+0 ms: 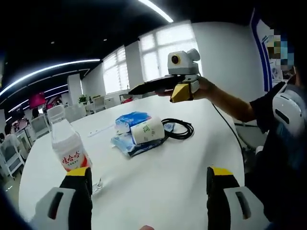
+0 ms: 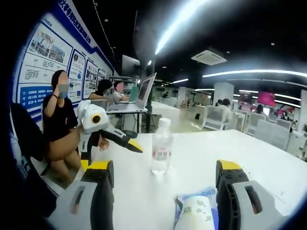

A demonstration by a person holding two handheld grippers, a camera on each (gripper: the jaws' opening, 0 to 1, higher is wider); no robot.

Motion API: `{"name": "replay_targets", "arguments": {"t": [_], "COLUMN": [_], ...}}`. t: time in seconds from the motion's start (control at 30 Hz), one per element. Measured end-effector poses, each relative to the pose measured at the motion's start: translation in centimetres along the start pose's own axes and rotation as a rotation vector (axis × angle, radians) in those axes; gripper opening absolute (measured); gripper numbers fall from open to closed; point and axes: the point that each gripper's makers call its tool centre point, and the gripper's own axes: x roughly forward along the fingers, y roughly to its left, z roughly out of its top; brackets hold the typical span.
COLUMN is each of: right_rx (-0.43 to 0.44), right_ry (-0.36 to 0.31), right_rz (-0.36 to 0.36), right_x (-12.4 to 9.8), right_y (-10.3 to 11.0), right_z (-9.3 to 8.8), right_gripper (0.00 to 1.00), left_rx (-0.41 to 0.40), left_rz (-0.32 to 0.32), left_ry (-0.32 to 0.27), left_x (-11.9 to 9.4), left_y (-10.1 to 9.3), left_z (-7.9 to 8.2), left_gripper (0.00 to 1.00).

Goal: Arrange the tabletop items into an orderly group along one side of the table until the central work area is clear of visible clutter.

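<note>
**Both tongs wide open, nothing grabbed**

I'm holding my left gripper [image 1: 149, 191] open and empty; the water bottle [image 1: 68, 147] is sitting just past its left jaw. My right gripper [image 2: 165, 187] is gaping empty too, with the paper cup [image 2: 194, 213] lying on blue packets [image 1: 128, 129] between its jaws, cable [image 1: 179, 128] beside them.

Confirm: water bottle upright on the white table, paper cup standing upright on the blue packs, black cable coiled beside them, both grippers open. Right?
One error: the paper cup lies on its side across the blue packs, as the left gripper view shows. The rest holds: water bottle upright on the white table, black cable coiled beside them, left gripper and right gripper open.
</note>
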Motion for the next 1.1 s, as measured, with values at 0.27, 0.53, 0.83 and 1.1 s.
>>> {"name": "replay_targets", "arguments": {"t": [0.27,0.53,0.83,1.1], "right_rx": [-0.016,0.009,0.019,0.035], "right_ry": [0.025,0.046,0.096,0.102], "right_rz": [-0.06,-0.086,-0.132,-0.139], "right_x": [-1.5,-2.9,-4.6,-4.8], "right_y": [-1.4,-2.7,-5.0,-5.5], "right_z": [-2.0,-3.3,-5.4,-6.0], "right_gripper": [0.77,0.75,0.75,0.75], "left_rx": [-0.014,-0.025,-0.031,-0.049], "left_rz": [0.011,0.001,-0.008,0.007], "left_ry": [0.015,0.017,0.011,0.005], "left_x": [0.6,1.1,1.1,0.8], "left_y": [0.0,-0.4,-0.9,-0.6], "left_z": [-0.6,-0.7,-0.7,-0.5], "left_gripper": [0.95,0.95,0.95,0.98]}}
